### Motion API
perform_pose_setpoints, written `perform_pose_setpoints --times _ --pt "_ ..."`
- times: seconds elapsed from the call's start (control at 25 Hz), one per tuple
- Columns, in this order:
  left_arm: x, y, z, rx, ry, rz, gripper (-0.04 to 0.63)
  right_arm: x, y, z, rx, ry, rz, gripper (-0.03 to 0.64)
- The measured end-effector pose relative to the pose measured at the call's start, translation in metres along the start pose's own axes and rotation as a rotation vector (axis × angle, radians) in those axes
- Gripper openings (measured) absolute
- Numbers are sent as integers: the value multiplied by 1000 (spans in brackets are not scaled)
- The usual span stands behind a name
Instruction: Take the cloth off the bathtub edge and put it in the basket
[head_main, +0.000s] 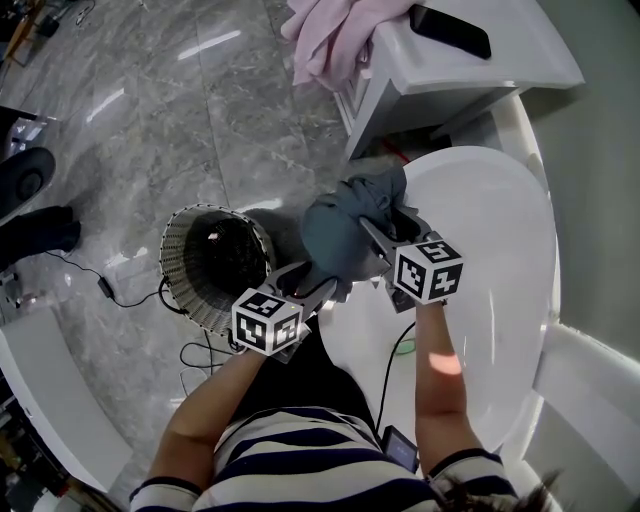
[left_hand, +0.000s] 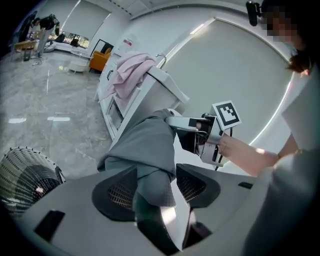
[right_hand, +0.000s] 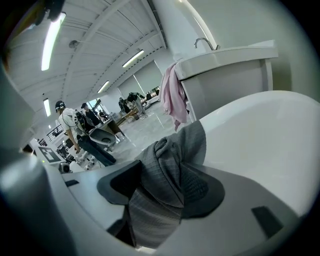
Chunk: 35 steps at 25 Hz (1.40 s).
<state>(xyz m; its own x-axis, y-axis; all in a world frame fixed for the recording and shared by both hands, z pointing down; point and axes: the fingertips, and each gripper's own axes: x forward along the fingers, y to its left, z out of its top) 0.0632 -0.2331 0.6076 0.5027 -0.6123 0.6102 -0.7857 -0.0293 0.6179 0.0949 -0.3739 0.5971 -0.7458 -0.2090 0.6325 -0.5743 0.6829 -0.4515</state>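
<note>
- Left tongs (left_hand: 156, 186): jaws spread wide, a narrow hanging fold of the cloth (head_main: 340, 235) runs between the pads but looks slack, not pinched.
- Right tongs (right_hand: 159, 192): clenched on the cloth, with a thick wad packed between both pads and spilling over one of them.
- Likely reason: the right side carries the load while the left sits around the lower end, either to regrip or just to steady it for the move.
- Cloth location: bunched up in the air at the left rim of the bathtub (head_main: 500, 230), between the two tongs. Can't tell if any part touches the rim.
- Basket (head_main: 178, 280) stands on the floor just left of the tub, near the person, mouth up. The cloth is not over it yet, so it needs a carry to the left, then a release.
- Cloth look: dark blue-grey with a fine woven or ribbed texture. It is soft and limp, crumpled into a lump with one flap sticking up toward the far side and a tail drooping near. It seems dry and should drop freely.
</note>
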Motion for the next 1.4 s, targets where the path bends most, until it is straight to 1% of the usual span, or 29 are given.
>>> perform_pose_setpoints --times 0.12,0.2,0.36,0.48,0.64,0.72,0.96,1.2,1.4 --pt "6 -4 -1 15 12 -9 241 -2 6 -5 5 -16 4 228" --pt "7 -6 -1 11 10 -12 242 -4 11 -9 2 -18 6 202" --pt "8 -11 0 -9 -5 -8 242 -7 24 -16 -39 -3 7 157" --pt "12 -13 -7 -7 12 11 242 -8 32 -24 -53 9 12 142" --pt "13 -7 -16 21 35 62 241 -9 42 -33 -83 30 30 130" --pt "12 -4 -18 26 37 68 225 -11 45 -35 -89 33 34 127" --pt "6 -3 -25 25 28 31 195 -17 56 -42 -75 30 31 121" --pt "-15 -9 -23 49 -19 10 130 -30 74 -40 -72 23 14 120" --pt "-46 -21 -10 78 -60 -50 101 -49 97 -26 -33 -29 -1 120"
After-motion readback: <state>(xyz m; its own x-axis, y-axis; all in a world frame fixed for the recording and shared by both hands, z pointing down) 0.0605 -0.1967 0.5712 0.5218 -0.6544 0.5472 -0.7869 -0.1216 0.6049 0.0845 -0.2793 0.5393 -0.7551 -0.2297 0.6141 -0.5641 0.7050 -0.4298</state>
